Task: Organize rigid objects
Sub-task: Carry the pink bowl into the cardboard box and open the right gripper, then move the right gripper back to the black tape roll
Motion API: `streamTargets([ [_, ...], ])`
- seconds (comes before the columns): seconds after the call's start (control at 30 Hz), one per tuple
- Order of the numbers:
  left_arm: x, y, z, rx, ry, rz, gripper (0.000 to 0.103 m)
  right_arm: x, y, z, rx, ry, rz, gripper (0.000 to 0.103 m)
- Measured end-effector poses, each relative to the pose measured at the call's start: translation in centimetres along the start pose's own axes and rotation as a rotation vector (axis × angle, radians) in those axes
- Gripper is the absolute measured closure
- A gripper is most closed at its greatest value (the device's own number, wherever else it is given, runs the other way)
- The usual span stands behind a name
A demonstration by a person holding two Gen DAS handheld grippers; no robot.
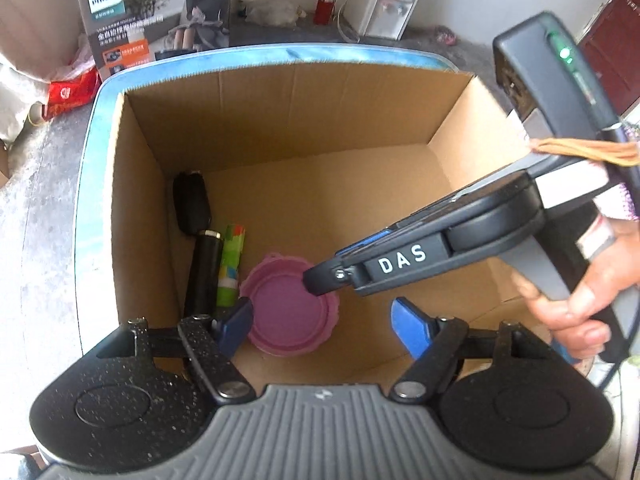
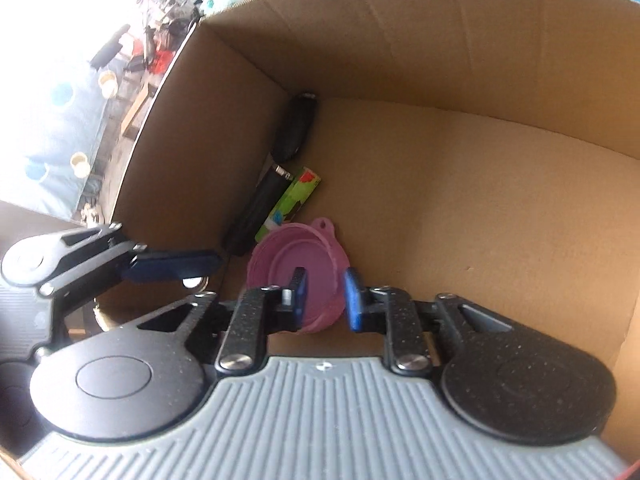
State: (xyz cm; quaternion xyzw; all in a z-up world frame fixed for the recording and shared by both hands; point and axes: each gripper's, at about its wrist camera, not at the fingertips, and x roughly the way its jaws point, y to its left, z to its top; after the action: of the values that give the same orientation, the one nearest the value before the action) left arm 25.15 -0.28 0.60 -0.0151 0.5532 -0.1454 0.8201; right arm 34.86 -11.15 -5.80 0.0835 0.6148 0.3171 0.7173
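An open cardboard box [image 1: 280, 112] holds a pink round collapsed bowl [image 1: 288, 312] on its floor. Beside the bowl, along the left wall, lie a green patterned tube [image 1: 232, 264], a black cylinder [image 1: 204, 276] and a flat black case [image 1: 192, 200]. My left gripper [image 1: 324, 324] hangs open just above the bowl's near rim with nothing between its fingers. My right gripper [image 2: 326, 298] reaches in from the right [image 1: 316, 280]. Its jaws stand narrowly apart astride the pink bowl's [image 2: 296, 256] near edge, and the pads do not visibly press on it.
The box stands on a blue-rimmed surface [image 1: 92, 152]. Behind it are a printed appliance carton [image 1: 156, 20], a red bottle [image 1: 324, 8] and a white water dispenser [image 1: 384, 12]. A red packet [image 1: 72, 96] lies at the left. The right part of the box floor [image 2: 480, 208] is bare.
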Motion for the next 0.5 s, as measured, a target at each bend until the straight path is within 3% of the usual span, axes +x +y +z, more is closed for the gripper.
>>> streamTargets([
  [0.1,-1.6,-0.5,-0.4,0.006,-0.051,0.002,0.026,-1.8,0.1,-0.6,0.006,-0.055,0.02,0.059],
  [0.3,-6.2,-1.5,-2.1,0.025,-0.177,-0.003,0.023,-7.7,0.5,-3.6,0.015,-0.244,0.08,0.056],
  [0.5,-10.0,-2.3,-5.8,0.046,-0.268,-0.026,0.022,-14.5,0.8,-10.8,0.011,-0.487,0.146,0.055],
])
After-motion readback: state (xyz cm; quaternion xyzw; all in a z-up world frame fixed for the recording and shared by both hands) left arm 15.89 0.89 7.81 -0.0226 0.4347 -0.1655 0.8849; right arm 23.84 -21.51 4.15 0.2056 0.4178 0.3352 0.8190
